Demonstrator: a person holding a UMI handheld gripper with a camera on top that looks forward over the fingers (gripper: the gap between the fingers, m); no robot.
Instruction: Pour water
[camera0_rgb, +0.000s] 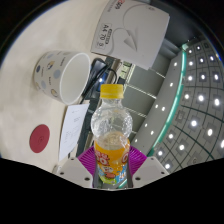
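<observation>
Gripping a clear plastic bottle (112, 135), my gripper (110, 170) has both pink pads (92, 160) pressed against its orange label. I see the bottle standing upright, long axis vertical, yellow cap (112, 92) pointing up and away from the fingers. Beyond it a patterned cup (62, 75) lies tipped on the white table (25, 115), mouth facing the bottle, beside a white kettle (125, 35).

We see a bottle (112, 135) upright between the fingers (92, 160) of the hand-held gripper (112, 168), on the desk (25, 105). Beyond it to the left lies a cup (62, 75) on its side, with papers (75, 130) between. Behind stands a box (128, 35); a round rim (190, 110) curves at right.
</observation>
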